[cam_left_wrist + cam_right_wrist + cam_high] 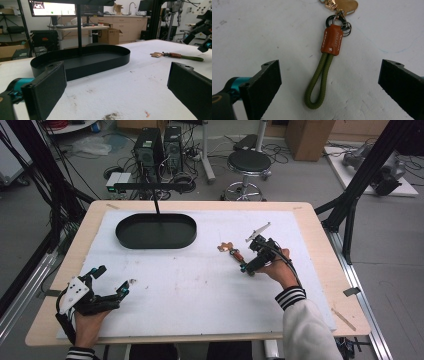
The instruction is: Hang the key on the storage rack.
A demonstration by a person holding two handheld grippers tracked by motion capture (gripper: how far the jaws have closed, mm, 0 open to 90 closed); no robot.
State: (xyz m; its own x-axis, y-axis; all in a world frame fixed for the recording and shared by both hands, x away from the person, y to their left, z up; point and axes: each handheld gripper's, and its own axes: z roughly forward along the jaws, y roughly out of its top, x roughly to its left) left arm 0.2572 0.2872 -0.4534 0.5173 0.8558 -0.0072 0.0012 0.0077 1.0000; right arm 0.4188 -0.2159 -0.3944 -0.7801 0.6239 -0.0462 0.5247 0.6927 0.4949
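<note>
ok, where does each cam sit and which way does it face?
High view: above the person's side, looking forward and down on the table; both hands, left tool, right tool.
Left gripper view: low on the left tool, facing across to the black tray; both jaws wide apart.
Right gripper view: on the right tool, looking down at the keychain; jaws apart.
Shared: all three show the keychain.

We see the tray (156, 231) at the table's (310, 220) far left. The keychain (231, 251) lies to its right, nearer us
</note>
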